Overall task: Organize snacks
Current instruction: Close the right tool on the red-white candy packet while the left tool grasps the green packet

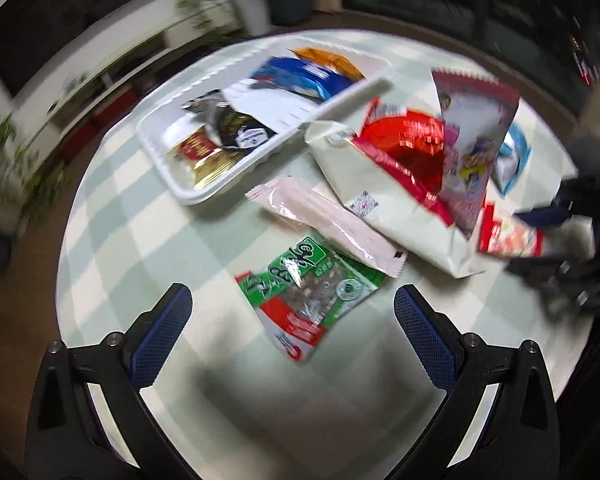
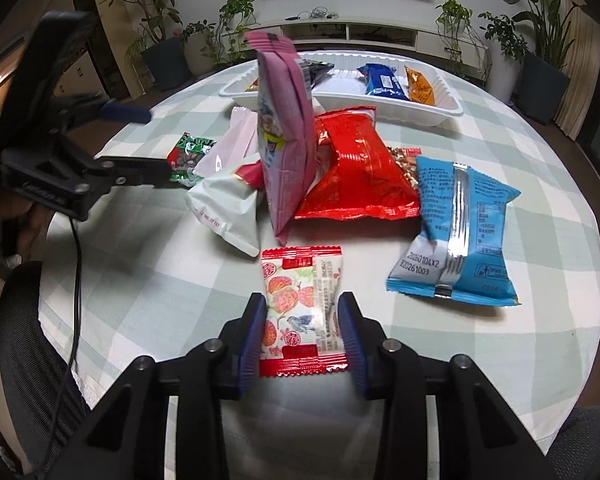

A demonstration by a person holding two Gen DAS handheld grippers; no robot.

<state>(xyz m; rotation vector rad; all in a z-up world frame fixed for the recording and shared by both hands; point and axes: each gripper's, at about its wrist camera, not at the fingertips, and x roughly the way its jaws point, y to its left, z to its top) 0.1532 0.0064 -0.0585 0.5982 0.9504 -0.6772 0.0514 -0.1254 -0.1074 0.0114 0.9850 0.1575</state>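
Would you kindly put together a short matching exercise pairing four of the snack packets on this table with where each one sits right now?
Things:
1. small red-and-white candy packet
2. orange packet
3. tall pink bag
4. blue packet with silver seam

Places:
A. standing upright in the middle of the pile
B. inside the white tray
C. between the pads of the right claw
D. lying flat on the checked cloth, right of the red bag

Pairs: 1-C, 2-B, 3-A, 4-D
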